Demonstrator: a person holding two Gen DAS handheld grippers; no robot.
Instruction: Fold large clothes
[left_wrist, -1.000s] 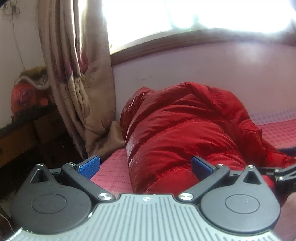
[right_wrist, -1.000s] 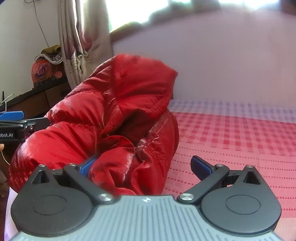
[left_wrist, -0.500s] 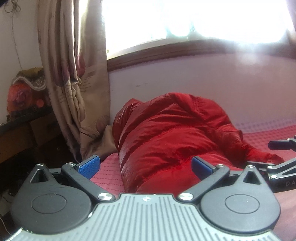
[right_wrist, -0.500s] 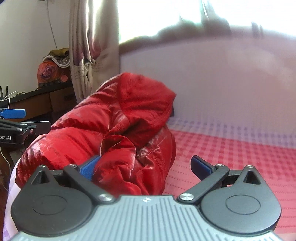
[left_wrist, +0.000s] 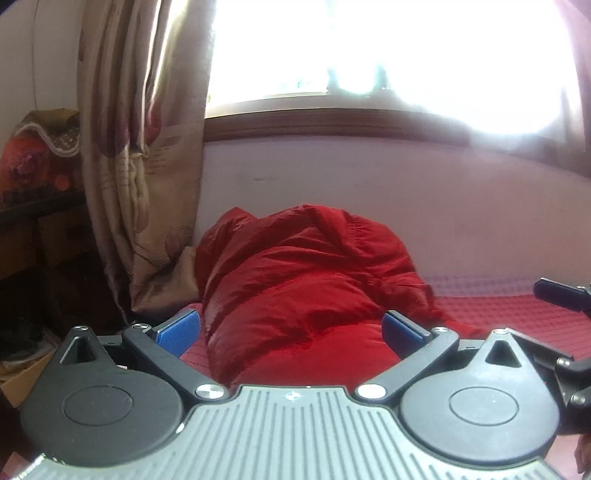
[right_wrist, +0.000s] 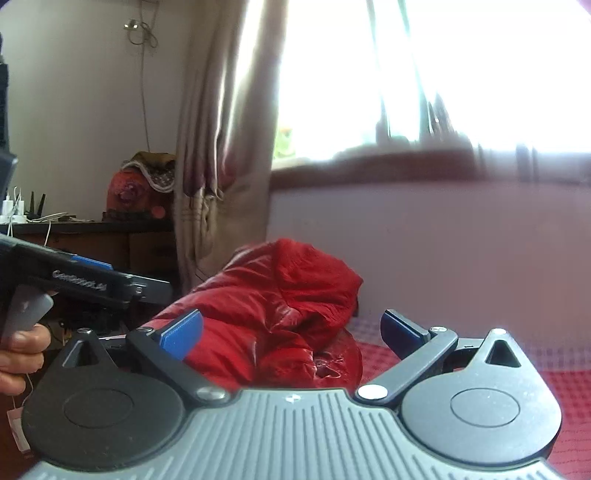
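Red-checked bedcover (left_wrist: 517, 314) fills the lower right of both views. On it, mid-frame, lies the bundled glossy red puffer jacket (left_wrist: 303, 295), its long axis running away toward the window. Left gripper (left_wrist: 291, 325) faces it squarely and looks nearer; right gripper (right_wrist: 291, 328) sits rightward. Both jaws gape wide, empty.

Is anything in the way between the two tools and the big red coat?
Nothing visible. The red coat lies on the bed straight ahead of the open left tool and open right tool.
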